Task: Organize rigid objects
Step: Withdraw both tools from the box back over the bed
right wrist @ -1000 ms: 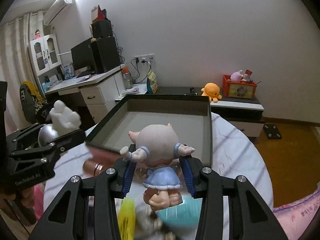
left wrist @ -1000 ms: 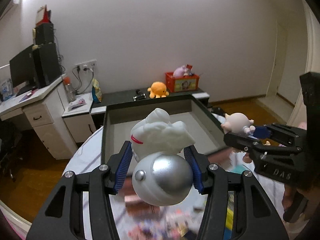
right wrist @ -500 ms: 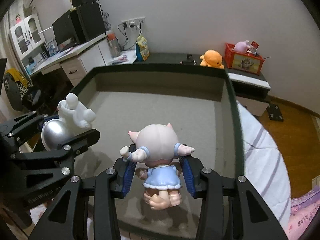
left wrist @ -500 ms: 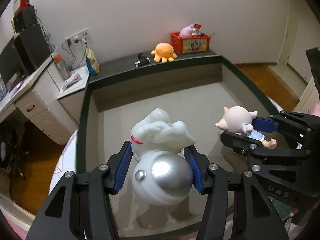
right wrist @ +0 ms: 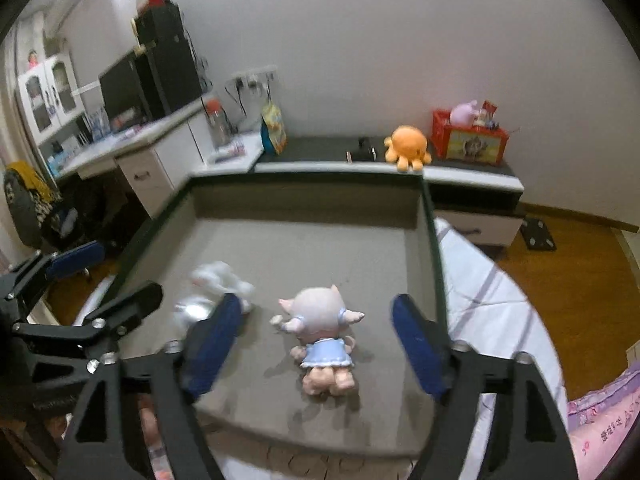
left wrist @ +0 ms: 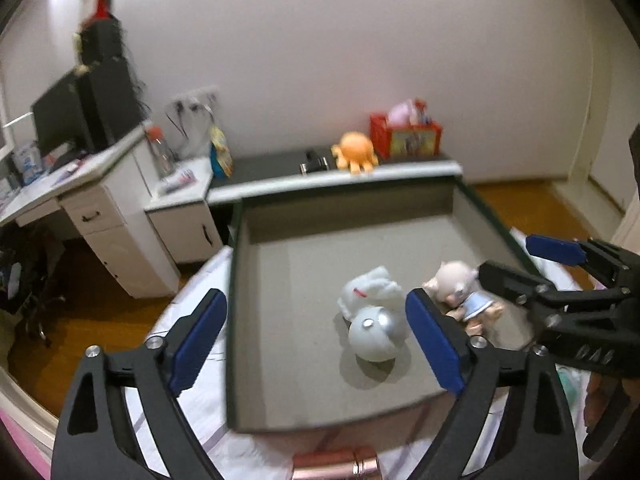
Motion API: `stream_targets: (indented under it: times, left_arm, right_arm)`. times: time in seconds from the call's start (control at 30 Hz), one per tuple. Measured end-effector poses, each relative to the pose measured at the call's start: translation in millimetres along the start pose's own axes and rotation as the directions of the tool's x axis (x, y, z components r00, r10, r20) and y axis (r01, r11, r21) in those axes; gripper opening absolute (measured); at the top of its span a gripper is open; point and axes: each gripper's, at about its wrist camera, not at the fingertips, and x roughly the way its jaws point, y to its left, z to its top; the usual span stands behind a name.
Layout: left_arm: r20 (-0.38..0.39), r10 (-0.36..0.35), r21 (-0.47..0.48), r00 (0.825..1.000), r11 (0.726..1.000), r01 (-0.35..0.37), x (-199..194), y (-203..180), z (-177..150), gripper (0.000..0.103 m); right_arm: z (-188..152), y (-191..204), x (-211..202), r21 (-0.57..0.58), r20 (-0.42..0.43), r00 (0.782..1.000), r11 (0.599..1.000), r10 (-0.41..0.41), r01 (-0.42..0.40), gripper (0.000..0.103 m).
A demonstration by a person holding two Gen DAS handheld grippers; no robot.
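A white figure with a silver ball point(left wrist: 374, 320) lies on the floor of the grey tray point(left wrist: 280, 320), free of my left gripper point(left wrist: 316, 344), whose jaws are opening wide with nothing pressed between them. Beside it lies a pink pig doll in a blue dress point(right wrist: 322, 336), also on the tray floor point(right wrist: 312, 248). My right gripper point(right wrist: 316, 344) hovers over the doll with jaws opening, pads clear of it. The white figure point(right wrist: 212, 296) is blurred at the left in the right wrist view, and the doll point(left wrist: 460, 292) sits partly behind my left gripper's right finger.
The tray rests on a striped white sheet point(right wrist: 488, 300). A rose-gold cylinder point(left wrist: 336, 466) lies at the tray's near edge. Behind stand a low dark cabinet point(right wrist: 440, 168) with an orange octopus plush point(right wrist: 408, 148) and a red box point(right wrist: 468, 136), and a white desk point(left wrist: 80, 200) at left.
Both grippers opened and let go of their figures, which now lie on the tray floor. Both grippers have drawn back toward the tray's near edge.
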Motion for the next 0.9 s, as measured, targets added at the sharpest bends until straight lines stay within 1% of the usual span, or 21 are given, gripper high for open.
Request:
stream_targets:
  times: [0.07,0.1,0.17,0.2,0.3,0.37,0.47,0.5,0.53,0.57,0.63,0.67,0.73,0.8,0.9]
  left_arm:
    - [0.053,0.022,-0.011,0.998,1.0,-0.022,-24,4,-3,0.098]
    - [0.092,0.034,-0.013,0.995,0.999,-0.033,-44,4,-8,0.101]
    - [0.141,0.046,-0.014,0.989,0.999,-0.044,-71,4,-15,0.102]
    - [0.175,0.048,-0.019,0.983,0.999,-0.046,-90,4,-21,0.103]
    - [0.243,0.054,-0.039,0.969,0.998,-0.045,-134,6,-38,0.103]
    - [0.291,0.083,-0.053,0.953,0.996,-0.071,-165,6,-54,0.103]
    - [0.345,0.124,-0.07,0.93,0.992,-0.106,-202,4,-72,0.103]
    - [0.359,0.132,-0.075,0.924,0.991,-0.113,-213,3,-79,0.103]
    - [0.368,0.135,-0.081,0.92,0.99,-0.112,-223,2,-86,0.103]
    - [0.372,0.129,-0.08,0.919,0.991,-0.106,-232,-2,-93,0.103]
    - [0.387,0.107,-0.069,0.916,0.994,-0.087,-247,-6,-106,0.103]
    - [0.39,0.111,-0.066,0.914,0.994,-0.092,-251,-8,-110,0.103]
    - [0.401,0.129,-0.074,0.907,0.991,-0.109,-262,-13,-119,0.103]
    - [0.417,0.123,-0.077,0.9,0.992,-0.1,-270,-16,-125,0.103]
    - [0.427,0.114,-0.075,0.897,0.993,-0.09,-277,-21,-131,0.103]
  right_arm:
    - [-1,3,-28,-0.001,0.058,0.998,1.0,0.01,-0.01,0.082]
    - [-2,7,-41,-0.009,0.083,0.997,1.0,0.007,-0.007,0.082]
    - [-9,17,-72,-0.031,0.144,0.99,1.0,0.01,-0.005,0.085]
    - [-15,23,-89,-0.043,0.178,0.984,0.999,0.009,-0.001,0.088]
    - [-30,35,-127,-0.072,0.247,0.969,0.997,0.009,0.009,0.089]
    - [-46,43,-151,-0.077,0.289,0.957,0.997,0.002,0.021,0.089]
    - [-70,51,-183,-0.076,0.336,0.942,0.997,-0.007,0.035,0.089]
    - [-78,54,-192,-0.076,0.355,0.935,0.996,-0.007,0.036,0.09]
    - [-85,58,-201,-0.08,0.367,0.93,0.996,-0.012,0.044,0.098]
    - [-93,60,-209,-0.082,0.375,0.927,0.995,-0.021,0.056,0.103]
    - [-108,63,-225,-0.08,0.405,0.913,0.994,-0.04,0.079,0.103]
    - [-117,65,-233,-0.088,0.419,0.907,0.993,-0.039,0.083,0.103]
    - [-130,66,-243,-0.085,0.42,0.906,0.991,-0.061,0.106,0.103]
    - [-142,65,-254,-0.075,0.434,0.899,0.992,-0.062,0.104,0.103]
    - [-152,61,-264,-0.049,0.439,0.895,0.993,-0.074,0.106,0.103]
